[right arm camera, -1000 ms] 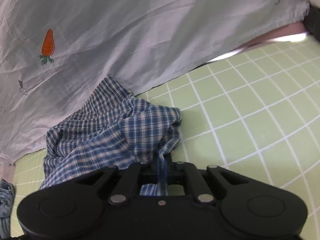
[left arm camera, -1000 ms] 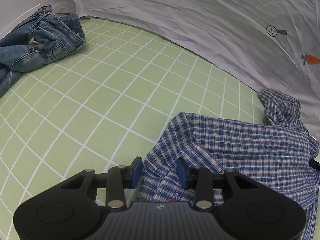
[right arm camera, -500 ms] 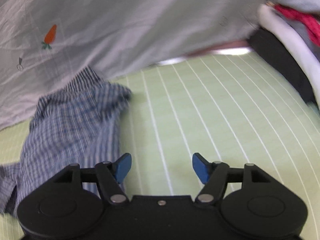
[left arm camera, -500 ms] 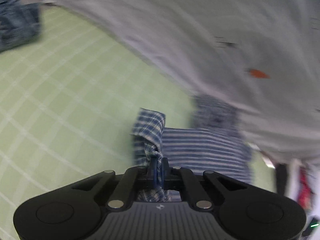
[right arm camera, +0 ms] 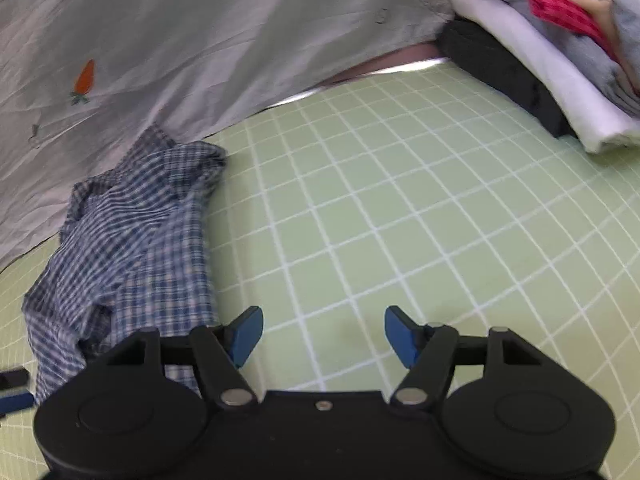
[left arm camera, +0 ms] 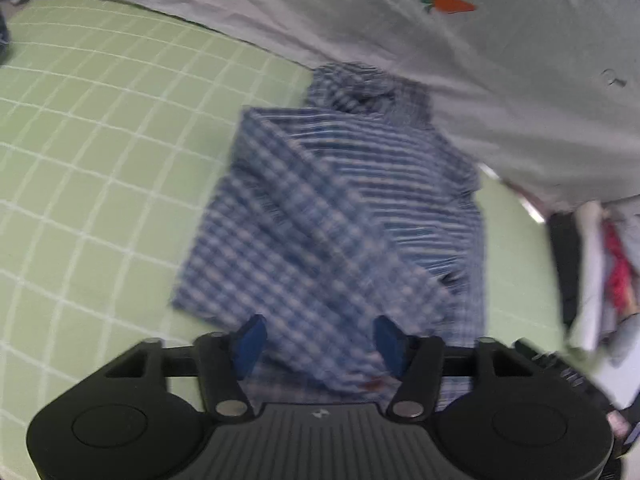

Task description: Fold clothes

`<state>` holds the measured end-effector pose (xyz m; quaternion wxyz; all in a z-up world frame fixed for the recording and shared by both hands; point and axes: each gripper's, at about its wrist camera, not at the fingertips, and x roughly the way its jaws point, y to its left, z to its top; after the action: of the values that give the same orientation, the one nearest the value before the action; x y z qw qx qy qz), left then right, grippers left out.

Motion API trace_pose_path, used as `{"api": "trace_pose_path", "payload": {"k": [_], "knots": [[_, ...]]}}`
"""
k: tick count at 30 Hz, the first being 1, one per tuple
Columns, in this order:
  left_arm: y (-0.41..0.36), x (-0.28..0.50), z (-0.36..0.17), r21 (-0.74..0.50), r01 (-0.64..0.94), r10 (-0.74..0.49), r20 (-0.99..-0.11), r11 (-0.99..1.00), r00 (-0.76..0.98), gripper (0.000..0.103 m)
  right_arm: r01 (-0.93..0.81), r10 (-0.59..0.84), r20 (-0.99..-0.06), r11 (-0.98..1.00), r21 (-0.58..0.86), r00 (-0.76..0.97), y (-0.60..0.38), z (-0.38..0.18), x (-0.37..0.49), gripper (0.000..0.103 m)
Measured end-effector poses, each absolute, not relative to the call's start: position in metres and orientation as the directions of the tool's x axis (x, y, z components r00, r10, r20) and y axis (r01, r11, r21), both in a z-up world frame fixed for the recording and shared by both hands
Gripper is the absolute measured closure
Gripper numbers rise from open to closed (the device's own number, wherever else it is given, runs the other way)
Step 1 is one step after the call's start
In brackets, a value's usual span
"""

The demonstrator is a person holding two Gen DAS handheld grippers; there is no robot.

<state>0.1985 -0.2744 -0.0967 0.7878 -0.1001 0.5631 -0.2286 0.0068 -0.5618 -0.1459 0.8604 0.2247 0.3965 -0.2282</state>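
A blue-and-white checked shirt [left arm camera: 332, 216] lies folded over on the green grid mat [left arm camera: 100, 152]. My left gripper [left arm camera: 320, 340] is open just above its near edge, with nothing between the blue pads. In the right wrist view the same shirt [right arm camera: 132, 240] lies bunched at the left. My right gripper [right arm camera: 322, 334] is open and empty over bare mat [right arm camera: 400, 220], to the right of the shirt.
A grey sheet with a carrot print [left arm camera: 448, 2] hangs along the back of the mat, also in the right wrist view [right arm camera: 84, 78]. A stack of folded clothes [right arm camera: 560, 52] sits at the far right. The stack also shows at the right edge of the left wrist view [left arm camera: 600, 264].
My left gripper closed on the shirt's edge, carried it over the shirt, then opened and let it go. My right gripper released the shirt and swung right over the mat.
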Motion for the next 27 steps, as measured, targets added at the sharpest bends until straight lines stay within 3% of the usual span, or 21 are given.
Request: {"api": "trace_pose_path", "payload": {"k": [1, 3, 5, 8, 13, 19, 27], "knots": [[-0.271, 0.198, -0.098, -0.4, 0.244, -0.458, -0.848, 0.884, 0.269, 0.015, 0.554, -0.206, -0.78, 0.806, 0.207, 0.591, -0.558, -0.142, 0.011, 0.034], [-0.265, 0.198, -0.1, -0.363, 0.235, -0.42, -0.863, 0.902, 0.281, 0.014, 0.507, -0.172, -0.766, 0.832, 0.224, 0.619, -0.549, -0.135, 0.023, 0.028], [-0.26, 0.201, -0.107, -0.306, 0.219, -0.36, -0.889, 0.927, 0.282, 0.012, 0.452, -0.127, -0.751, 0.858, 0.245, 0.648, -0.537, -0.131, 0.035, 0.014], [-0.26, 0.204, -0.112, -0.22, 0.218, -0.276, -0.921, 0.951, 0.276, 0.009, 0.365, -0.098, -0.728, 0.905, 0.218, 0.678, -0.506, -0.141, 0.047, 0.0], [-0.261, 0.207, -0.118, -0.173, 0.215, -0.227, -0.939, 0.961, 0.259, 0.007, 0.266, -0.075, -0.715, 0.951, 0.159, 0.695, -0.466, -0.151, 0.063, 0.0], [-0.262, 0.205, -0.125, -0.15, 0.239, -0.209, -0.948, 0.959, 0.242, 0.0, 0.212, -0.017, -0.703, 0.958, 0.192, 0.711, -0.447, -0.153, 0.065, 0.0], [-0.269, 0.202, -0.126, -0.101, 0.284, -0.176, -0.951, 0.954, 0.253, 0.0, 0.153, 0.075, -0.705, 0.955, 0.254, 0.705, -0.437, -0.158, 0.069, 0.002]]}}
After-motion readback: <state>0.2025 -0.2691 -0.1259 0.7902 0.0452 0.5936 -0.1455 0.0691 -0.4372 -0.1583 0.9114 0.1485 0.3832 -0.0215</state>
